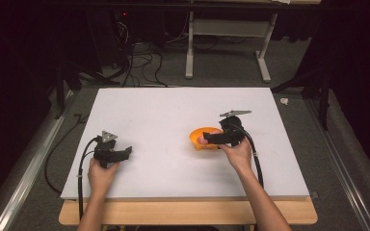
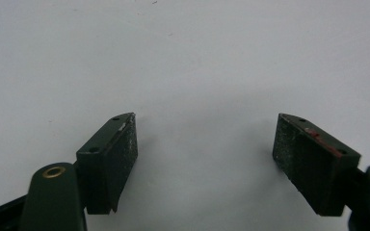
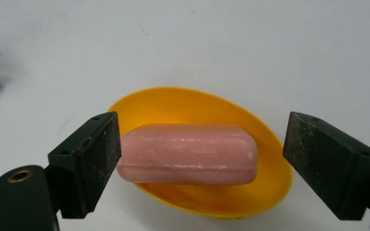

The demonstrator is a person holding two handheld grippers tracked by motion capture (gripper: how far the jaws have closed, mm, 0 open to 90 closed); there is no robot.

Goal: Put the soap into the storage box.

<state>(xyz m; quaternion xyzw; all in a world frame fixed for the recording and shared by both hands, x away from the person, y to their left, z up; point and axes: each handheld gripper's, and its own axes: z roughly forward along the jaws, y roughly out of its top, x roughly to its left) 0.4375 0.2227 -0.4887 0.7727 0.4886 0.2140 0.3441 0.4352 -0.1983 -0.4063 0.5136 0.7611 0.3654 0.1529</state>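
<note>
At the left of the high view, the person's left hand holds the left gripper low over the white table top, near its front left part, with a black cable trailing back from it toward the table edge. In the left gripper view its jaws stand wide apart with nothing but bare white surface between them; the dark pads look scuffed, and the one on the right carries a reddish smear along its upper edge. Further right in the high view, past the middle of the board, an orange soap dish sits on the white surface, well apart from the left gripper. The right gripper reaches over it from the right, held by the right hand, with its grey three-cornered plate on top. In the right gripper view the dish is a shallow oval, and a pink bar of soap lies lengthwise in it. The jaws are spread apart on either side of the bar: the left pad is at or just beside one end of the soap, though I cannot tell whether it touches, while the right pad stands clear of the other end, beyond the dish rim.
</note>
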